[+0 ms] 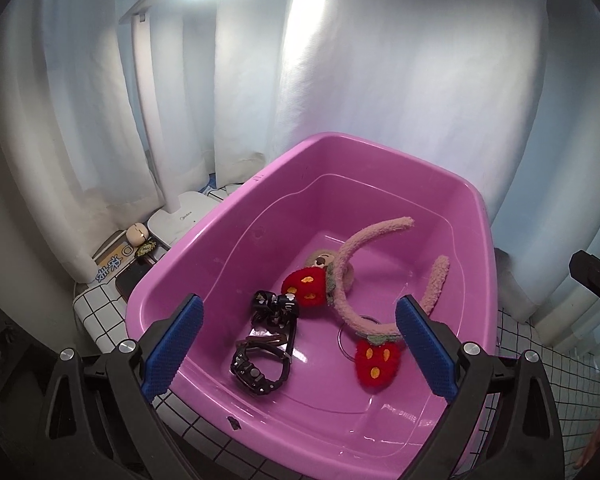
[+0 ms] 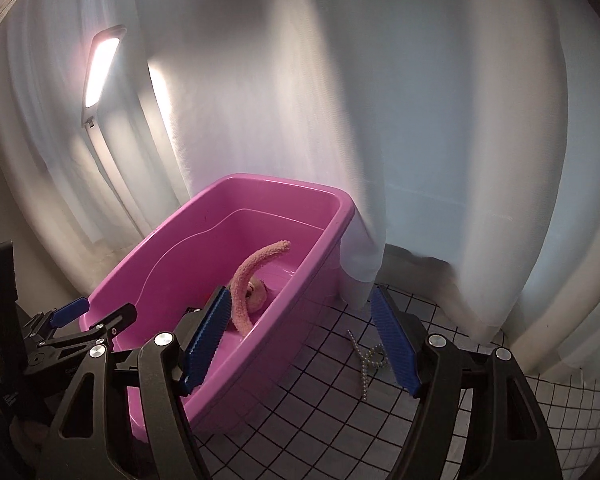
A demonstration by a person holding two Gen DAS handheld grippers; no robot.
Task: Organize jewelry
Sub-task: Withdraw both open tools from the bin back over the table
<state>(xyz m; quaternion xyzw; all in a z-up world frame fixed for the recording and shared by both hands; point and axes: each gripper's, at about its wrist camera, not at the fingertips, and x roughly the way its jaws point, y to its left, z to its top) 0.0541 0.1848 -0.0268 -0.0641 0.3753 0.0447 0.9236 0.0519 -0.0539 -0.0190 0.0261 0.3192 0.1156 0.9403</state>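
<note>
The left gripper (image 1: 298, 346) hung over the near rim of the pink tub (image 1: 236, 200), its blue pads spread wide with nothing between them. Inside the tub lay a fuzzy pink headband (image 1: 350, 280), its arc opening toward the far right corner, one tip pointing up at the far wall and the other rising to the right; a red strawberry (image 1: 305, 286) sat near one side of the band and a second strawberry (image 1: 377, 364) at the bend nearest the camera. Left of it a black watch (image 1: 256, 368) lay with its long axis running roughly near to far, a black bow clip (image 1: 276, 304) just beyond it. The right gripper (image 2: 300, 344) was also wide apart and empty, straddling the tub's right wall. On the gridded cloth (image 2: 320, 400), outside the tub, a pearl strand (image 2: 365, 364) stretched near to far, partly hidden by the right pad.
</note>
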